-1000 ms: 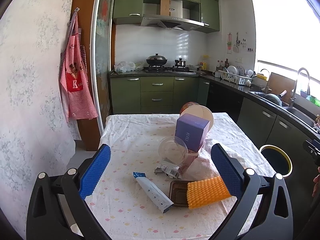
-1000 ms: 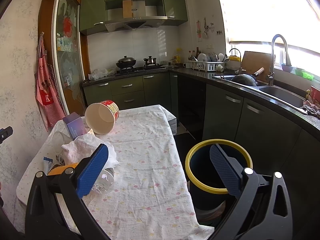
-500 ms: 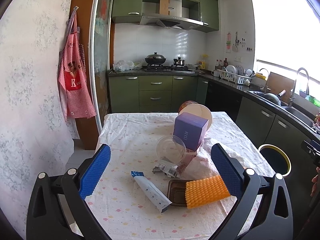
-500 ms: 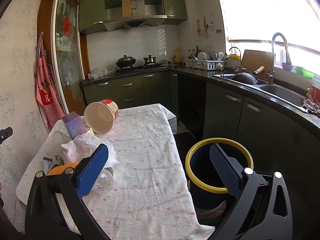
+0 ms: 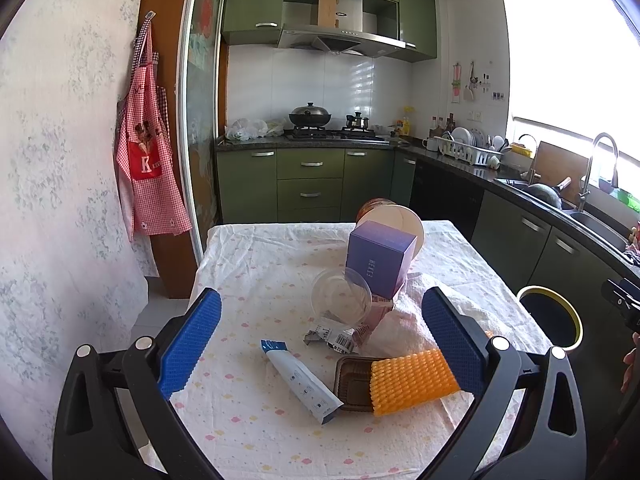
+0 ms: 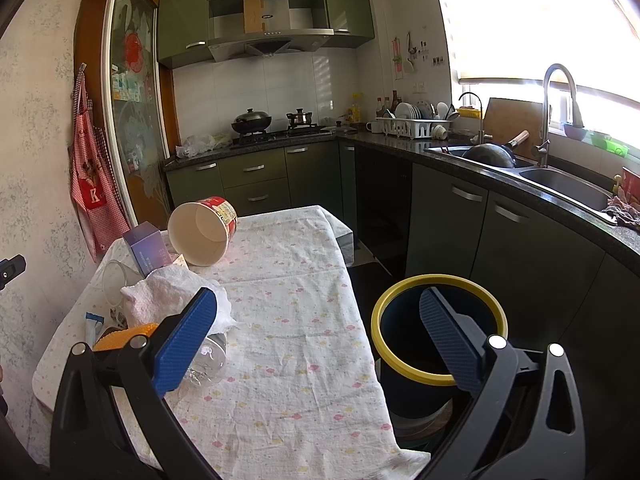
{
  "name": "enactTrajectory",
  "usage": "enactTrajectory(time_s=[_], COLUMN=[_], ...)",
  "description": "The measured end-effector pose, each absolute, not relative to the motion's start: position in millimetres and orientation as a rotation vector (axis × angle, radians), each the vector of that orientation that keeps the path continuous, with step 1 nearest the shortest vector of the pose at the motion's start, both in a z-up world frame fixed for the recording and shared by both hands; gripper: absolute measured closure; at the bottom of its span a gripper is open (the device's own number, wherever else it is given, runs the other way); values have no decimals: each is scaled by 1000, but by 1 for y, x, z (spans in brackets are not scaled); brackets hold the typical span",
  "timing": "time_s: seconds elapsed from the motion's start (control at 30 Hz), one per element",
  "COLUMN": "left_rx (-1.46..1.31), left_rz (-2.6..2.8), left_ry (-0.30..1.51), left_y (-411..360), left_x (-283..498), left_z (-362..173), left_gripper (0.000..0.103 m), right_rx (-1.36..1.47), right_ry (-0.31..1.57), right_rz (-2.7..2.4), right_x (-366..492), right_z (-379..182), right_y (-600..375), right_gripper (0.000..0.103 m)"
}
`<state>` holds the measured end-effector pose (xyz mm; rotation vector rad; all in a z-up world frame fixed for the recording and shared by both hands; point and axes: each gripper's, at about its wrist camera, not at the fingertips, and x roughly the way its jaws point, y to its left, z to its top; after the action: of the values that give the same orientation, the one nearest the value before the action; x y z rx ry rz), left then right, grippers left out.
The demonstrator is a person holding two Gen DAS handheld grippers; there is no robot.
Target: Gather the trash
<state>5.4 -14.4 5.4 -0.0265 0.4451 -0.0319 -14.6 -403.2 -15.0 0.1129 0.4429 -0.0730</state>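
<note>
trash (image 5: pixel 352 336) heaped on table: boxes, cups, wrappers

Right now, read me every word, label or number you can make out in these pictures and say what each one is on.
"K" in white on the red pocket of the checked apron, hanging on the wall.
"HEKE" or similar, printed sideways on the purple box; not certain.
Barcode label on the crumpled wrapper: too small to read.
Print on the white tube: too small.
Range hood badge: blurred.
Red paper cup label: blurred.
</note>
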Motion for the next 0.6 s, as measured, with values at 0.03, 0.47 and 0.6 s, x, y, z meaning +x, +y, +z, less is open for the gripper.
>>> enactTrajectory(time_s=[0.03,0.47,0.6], left_rx=[-26,-24,-22], left_rz=[-31,-32,-33], left_ry=[445,451,452], left_y=[-14,-15,-15], left_x=[5,7,7], left_z=[5,3,3], left_gripper=[4,4,4], right_rx=[113,115,116], right_ry=[444,446,446], right_rz=[-73,-72,-72], right_x=[-15,-14,-14], right_z=[-15,-16,-15], right_y=[-403,-401,-401], right_gripper=[6,6,6])
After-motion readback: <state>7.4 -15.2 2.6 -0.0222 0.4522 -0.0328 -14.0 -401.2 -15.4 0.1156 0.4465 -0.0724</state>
